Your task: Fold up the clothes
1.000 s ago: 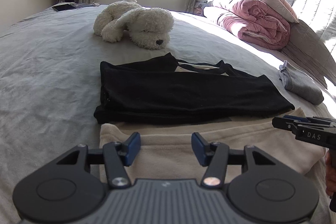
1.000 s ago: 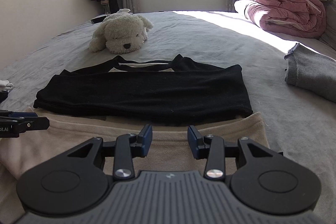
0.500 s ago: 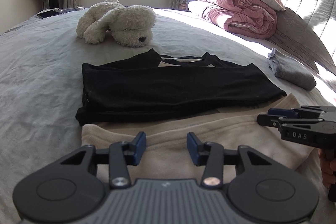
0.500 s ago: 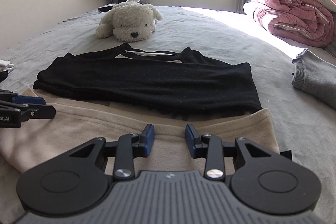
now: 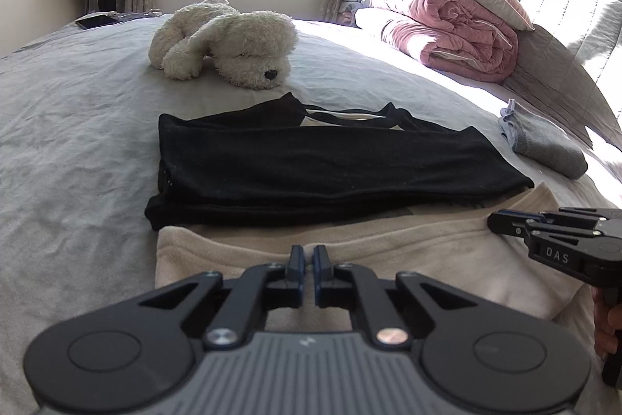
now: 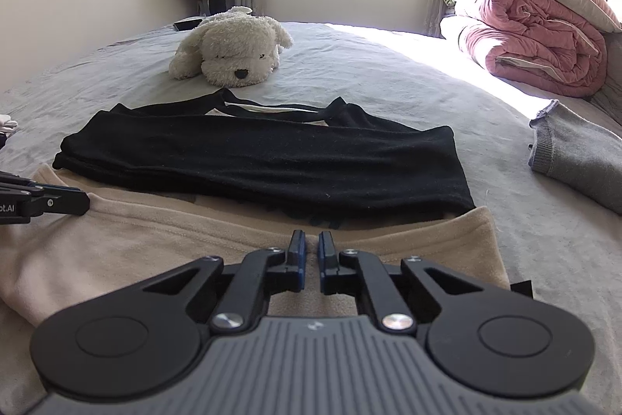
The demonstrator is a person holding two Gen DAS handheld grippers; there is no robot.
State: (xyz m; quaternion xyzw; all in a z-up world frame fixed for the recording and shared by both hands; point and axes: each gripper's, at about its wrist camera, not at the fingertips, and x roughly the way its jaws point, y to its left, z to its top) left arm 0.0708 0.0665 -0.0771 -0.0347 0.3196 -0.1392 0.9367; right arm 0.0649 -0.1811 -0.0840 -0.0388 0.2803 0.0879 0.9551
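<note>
A beige garment [image 5: 388, 251] [image 6: 155, 244] lies flat on the grey bed, with a folded black garment [image 5: 311, 170] [image 6: 272, 158] across its far half. My left gripper [image 5: 308, 257] is shut on the near edge of the beige garment toward its left side. My right gripper [image 6: 312, 251] is shut on the same near edge toward its right side. Each gripper shows at the side of the other's view, the right one [image 5: 505, 222] and the left one [image 6: 77, 203].
A white plush dog [image 5: 229, 45] [image 6: 237, 53] lies beyond the clothes. A rolled pink duvet [image 5: 458, 26] [image 6: 540, 41] and pillows sit at the far right. A folded grey garment [image 5: 548, 146] [image 6: 579, 158] lies on the right. The grey bedsheet [image 5: 70, 142] spreads left.
Both grippers went from open to shut, closing on the near edge of the beige garment. Both views shifted slightly closer to the garment.
</note>
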